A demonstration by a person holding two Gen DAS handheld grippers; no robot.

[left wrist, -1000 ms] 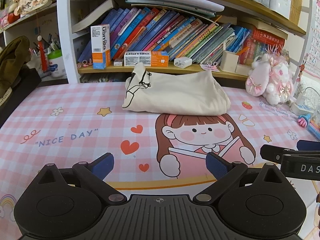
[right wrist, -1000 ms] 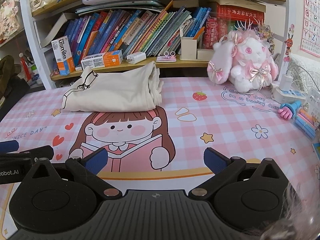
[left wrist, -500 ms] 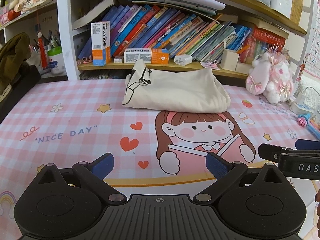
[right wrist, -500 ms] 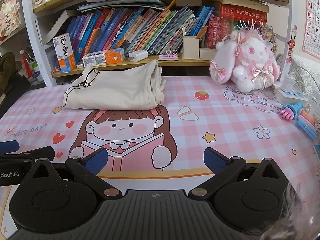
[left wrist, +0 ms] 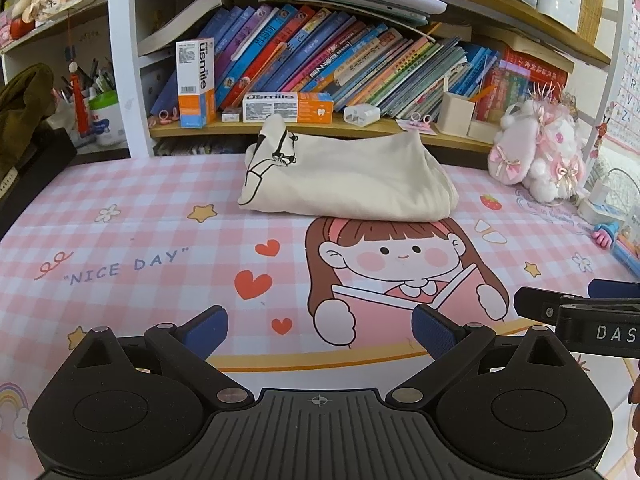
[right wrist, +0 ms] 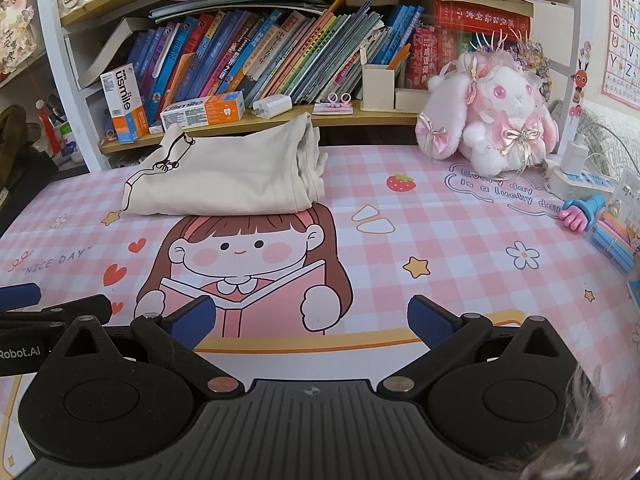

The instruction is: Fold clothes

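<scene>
— so where's the cream folded cotton garment with a black line drawing (left wrist: 344,184)?
— at the back of the pink checked cartoon-print desk (left wrist: 132,232), just in front of the wooden bookshelf (right wrist: 360,114).
— and the fingers?
— left gripper (left wrist: 320,326) and right gripper (right wrist: 310,320) both spread wide, grasping nothing, well apart from the garment.

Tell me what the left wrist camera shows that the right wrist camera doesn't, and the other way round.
Only the left wrist view shows the left gripper from behind, open and holding nothing, plus the rainbow print at the mat's near corner. Only the right wrist view shows the right gripper whole, also open, the white power strip, and the flower print. Both share the folded cream garment at the back of the pink checked mat, the bookshelf and the plush rabbit.
</scene>
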